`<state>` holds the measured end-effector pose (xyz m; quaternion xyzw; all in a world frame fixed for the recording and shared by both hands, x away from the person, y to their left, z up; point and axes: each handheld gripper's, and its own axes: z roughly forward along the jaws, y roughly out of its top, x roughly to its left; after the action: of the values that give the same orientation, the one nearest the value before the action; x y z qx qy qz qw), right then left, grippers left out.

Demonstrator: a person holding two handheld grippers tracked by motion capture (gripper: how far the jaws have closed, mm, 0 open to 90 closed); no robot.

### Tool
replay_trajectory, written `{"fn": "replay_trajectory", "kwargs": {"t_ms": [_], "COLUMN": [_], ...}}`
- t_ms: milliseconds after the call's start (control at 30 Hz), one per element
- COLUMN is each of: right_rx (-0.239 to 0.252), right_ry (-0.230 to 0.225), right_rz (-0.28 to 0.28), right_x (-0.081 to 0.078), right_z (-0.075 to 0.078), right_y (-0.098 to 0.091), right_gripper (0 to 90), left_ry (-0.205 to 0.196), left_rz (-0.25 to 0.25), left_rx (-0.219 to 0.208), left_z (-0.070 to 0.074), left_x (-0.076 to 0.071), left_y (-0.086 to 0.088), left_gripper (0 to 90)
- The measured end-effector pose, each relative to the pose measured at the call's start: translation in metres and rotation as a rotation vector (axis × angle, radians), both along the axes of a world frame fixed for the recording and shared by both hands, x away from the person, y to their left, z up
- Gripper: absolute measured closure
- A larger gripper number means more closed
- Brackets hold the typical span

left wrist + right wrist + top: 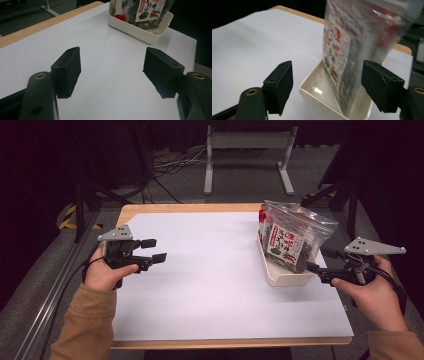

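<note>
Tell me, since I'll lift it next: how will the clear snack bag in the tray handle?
The bag looks floppy and crinkly, probably light. Its glossy plastic may slip. Standing tall in the shallow tray, it could tip if nudged.

The room is dim, lit mostly over the table (150,209), a pale wooden top covered by a white sheet (210,280). Beyond its far edge stands a grey metal frame (248,155) on two feet, on grey carpet (190,180). Dark cables (165,167) lie tangled on the floor at far left, near yellow-and-black tape (67,217). A metal rail (55,285) runs along the left side.
</note>
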<state>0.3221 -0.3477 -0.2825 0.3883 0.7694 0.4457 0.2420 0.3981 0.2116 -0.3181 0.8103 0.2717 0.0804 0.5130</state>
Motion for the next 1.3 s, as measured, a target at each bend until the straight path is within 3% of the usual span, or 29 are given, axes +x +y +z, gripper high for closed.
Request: {"fn": "replay_trajectory", "kwargs": {"t_ms": [133,267,600,733,867,1067,1300], "right_rx": [0.015,0.066,0.063,0.086,0.055,0.048,0.025], "right_ry": [-0.034,-0.056,-0.12,-0.126,-0.117,-0.121,-0.1], "right_rz": [0.051,0.126,0.207,0.237,0.253,0.335,0.306], "right_x": [-0.005,-0.005,0.001,0.004,0.006,0.008,0.015], "right_z": [0.003,0.002,-0.011,-0.021,-0.029,-0.04,-0.058], "right_y": [0.014,0.032,0.061,0.068,0.074,0.088,0.094], "right_gripper": [25.5,24.7,24.7,24.4,24.2,24.6,25.3], "left_ry": [-0.008,-0.004,0.006,0.001,0.002,0.011,0.012], "left_rz": [-0.013,-0.022,-0.036,-0.033,-0.034,-0.026,-0.025], "left_rx": [0.02,0.015,0.012,0.008,0.01,-0.01,-0.007], "left_z": [-0.001,-0.001,-0.003,-0.003,-0.003,-0.005,-0.007], "left_x": [-0.009,-0.013,-0.013,-0.013,-0.012,-0.011,-0.009], "left_y": [-0.001,-0.003,-0.006,-0.005,-0.003,-0.001,-0.001], "left_gripper": [31.0,30.4,29.8,29.8,29.8,29.6,29.3]}}
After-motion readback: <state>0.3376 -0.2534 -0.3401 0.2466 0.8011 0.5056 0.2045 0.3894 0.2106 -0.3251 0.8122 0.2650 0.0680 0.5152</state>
